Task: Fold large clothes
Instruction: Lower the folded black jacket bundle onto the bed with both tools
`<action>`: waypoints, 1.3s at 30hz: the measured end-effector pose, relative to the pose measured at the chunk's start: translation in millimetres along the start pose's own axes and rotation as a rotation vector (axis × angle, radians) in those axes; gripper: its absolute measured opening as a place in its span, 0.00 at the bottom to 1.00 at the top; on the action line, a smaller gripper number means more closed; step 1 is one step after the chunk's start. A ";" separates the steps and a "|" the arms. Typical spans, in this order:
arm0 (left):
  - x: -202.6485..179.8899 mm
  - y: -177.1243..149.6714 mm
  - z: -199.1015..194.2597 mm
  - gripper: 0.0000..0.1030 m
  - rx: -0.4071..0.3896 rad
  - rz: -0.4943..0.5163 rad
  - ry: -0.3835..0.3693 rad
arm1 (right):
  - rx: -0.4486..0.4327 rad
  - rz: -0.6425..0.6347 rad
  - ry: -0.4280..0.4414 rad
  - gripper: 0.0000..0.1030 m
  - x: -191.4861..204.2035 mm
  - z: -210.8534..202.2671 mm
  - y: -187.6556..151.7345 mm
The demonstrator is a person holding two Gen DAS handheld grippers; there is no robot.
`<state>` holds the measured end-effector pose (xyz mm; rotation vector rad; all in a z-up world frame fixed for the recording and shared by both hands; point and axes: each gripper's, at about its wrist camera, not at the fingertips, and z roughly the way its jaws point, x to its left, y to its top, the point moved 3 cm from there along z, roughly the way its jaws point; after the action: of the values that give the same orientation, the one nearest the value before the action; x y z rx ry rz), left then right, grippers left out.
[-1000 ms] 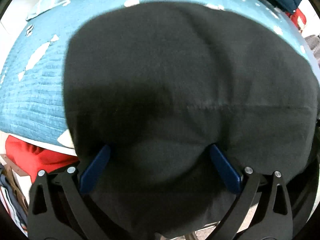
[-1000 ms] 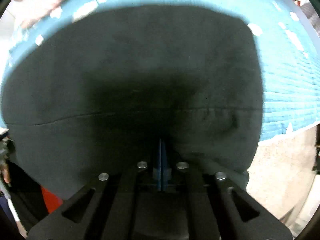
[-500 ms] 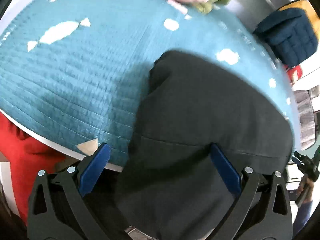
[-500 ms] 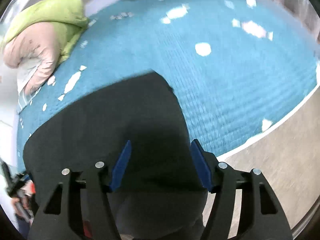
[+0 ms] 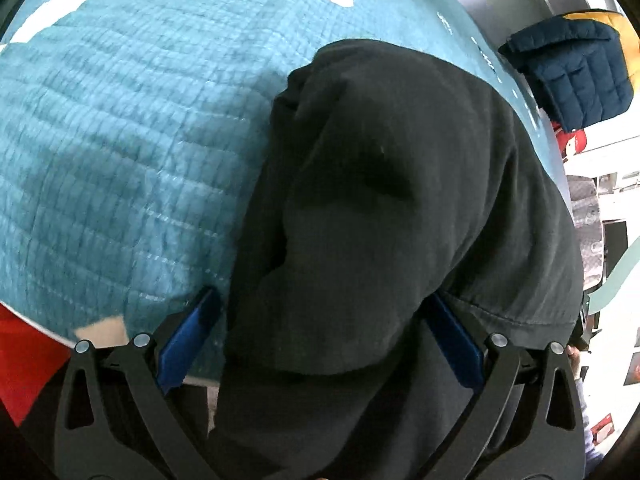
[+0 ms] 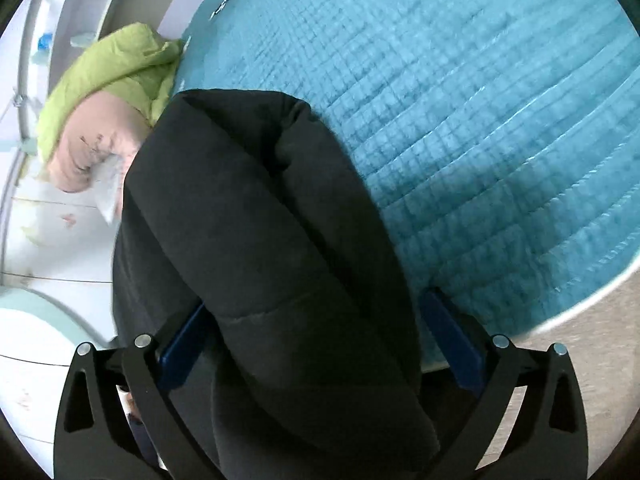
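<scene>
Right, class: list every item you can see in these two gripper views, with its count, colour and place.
Black garment: one, black, bunched in folds on the quilt, hanging over its near edge, between both grippers' fingers.
Quilt: one, teal with white patches, covering the surface.
Padded jacket: one, navy with yellow, far right of the left view.
Bundle: one, lime green and pink, at the quilt's far left in the right view.
Red item: one, below the quilt's near left edge.
Left gripper: black, blue pads, open.
Right gripper: black, blue pads, jaws opening.
</scene>
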<state>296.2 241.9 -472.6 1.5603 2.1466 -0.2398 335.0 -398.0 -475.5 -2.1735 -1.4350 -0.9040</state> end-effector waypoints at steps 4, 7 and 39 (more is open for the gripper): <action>-13.2 12.3 7.8 0.97 0.036 0.004 0.016 | 0.040 -0.013 0.041 0.84 14.2 1.4 3.4; -16.3 19.9 13.1 0.97 0.071 0.030 -0.015 | 0.056 -0.068 0.038 0.85 30.2 3.5 0.8; -148.0 123.5 -27.9 0.38 -0.207 0.342 -0.025 | -0.284 -0.266 0.066 0.39 187.7 -25.0 64.8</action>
<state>439.4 169.1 -362.5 1.7527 1.7827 0.0731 437.4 -314.5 -325.2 -2.1517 -1.6776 -1.3324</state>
